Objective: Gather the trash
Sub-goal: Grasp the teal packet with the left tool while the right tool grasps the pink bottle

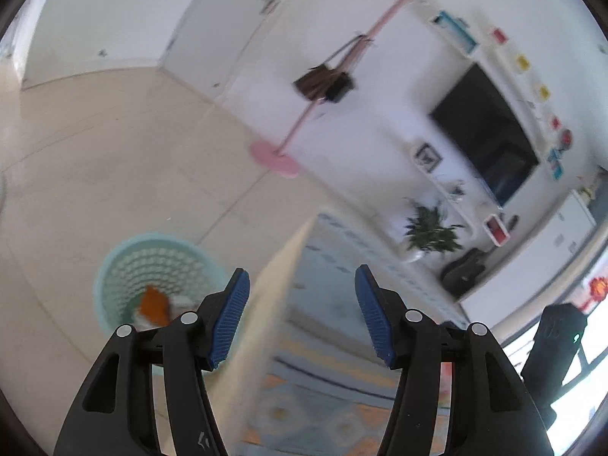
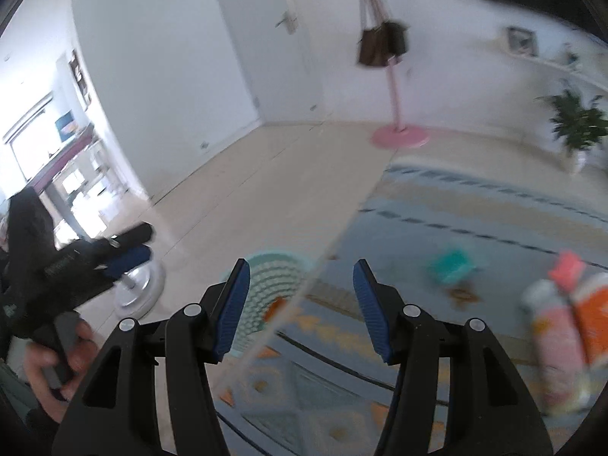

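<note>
A: Left gripper [image 1: 302, 313]: fingers are seen spread wide, blue pads [image 1: 231, 317] facing, nothing held between them. Right gripper [image 2: 301, 309]: likewise parted, nothing gripped.

B: Noted. What is recorded nearest the left fingers?

A: A glass tabletop edge [image 1: 281, 266] is seen running up between the pads. Just beyond the left-hand finger, on the floor, a mint basket [image 1: 152, 262] is seen, with an orange piece of trash [image 1: 154, 304] inside on something white.

B: And from the right wrist?

A: The basket [image 2: 273, 273] is seen between and beyond the fingers, partly through the glass. Right of the fingers, on the glass, a teal item [image 2: 452, 266], a pink item [image 2: 568, 266], a pink can [image 2: 556, 342] and an orange box [image 2: 594, 323] are recorded, all blurred. A rug [image 2: 437, 209] is seen beneath.

B: Farther out?

A: A pink coat stand [image 2: 395, 114] with a brown bag [image 2: 382, 43], and a plant [image 2: 577, 121].
</note>
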`<act>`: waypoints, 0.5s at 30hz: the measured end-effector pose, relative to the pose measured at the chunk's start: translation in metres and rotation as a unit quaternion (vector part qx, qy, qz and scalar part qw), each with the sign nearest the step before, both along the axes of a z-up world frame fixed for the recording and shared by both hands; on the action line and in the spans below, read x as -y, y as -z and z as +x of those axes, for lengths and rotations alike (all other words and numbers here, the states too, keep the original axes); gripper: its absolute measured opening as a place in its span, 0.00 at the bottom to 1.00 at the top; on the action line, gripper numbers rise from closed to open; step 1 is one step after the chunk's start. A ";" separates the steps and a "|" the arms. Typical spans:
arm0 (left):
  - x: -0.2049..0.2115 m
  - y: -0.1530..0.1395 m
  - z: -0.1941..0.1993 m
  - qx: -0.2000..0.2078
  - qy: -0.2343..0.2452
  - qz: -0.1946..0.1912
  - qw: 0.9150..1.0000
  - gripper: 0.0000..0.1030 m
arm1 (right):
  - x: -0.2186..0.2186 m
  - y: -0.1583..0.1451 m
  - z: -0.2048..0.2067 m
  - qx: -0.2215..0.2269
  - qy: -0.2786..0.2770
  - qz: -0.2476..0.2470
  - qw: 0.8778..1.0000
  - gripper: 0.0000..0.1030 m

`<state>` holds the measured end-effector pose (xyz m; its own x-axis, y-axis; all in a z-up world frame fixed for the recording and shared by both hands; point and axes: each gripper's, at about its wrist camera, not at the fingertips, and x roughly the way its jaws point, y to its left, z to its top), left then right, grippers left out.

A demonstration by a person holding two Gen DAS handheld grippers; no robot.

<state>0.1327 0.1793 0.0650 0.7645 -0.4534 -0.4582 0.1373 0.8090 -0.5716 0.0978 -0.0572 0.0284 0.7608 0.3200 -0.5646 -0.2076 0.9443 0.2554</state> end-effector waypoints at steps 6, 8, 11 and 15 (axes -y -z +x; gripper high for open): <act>0.089 -0.023 -0.024 0.018 0.078 0.048 0.996 0.54 | 0.099 -0.007 -0.069 0.029 0.097 -0.010 0.995 0.54; 0.113 -0.028 -0.029 0.026 0.099 0.071 0.992 0.54 | 0.133 0.001 -0.086 0.027 0.128 -0.007 0.991 0.54; 0.140 -0.022 -0.023 0.028 0.125 0.086 0.988 0.54 | 0.176 0.023 -0.095 0.010 0.165 0.000 0.986 0.54; 0.175 0.005 0.004 0.021 0.151 0.117 0.981 0.54 | 0.210 0.051 -0.094 -0.014 0.187 -0.003 0.982 0.54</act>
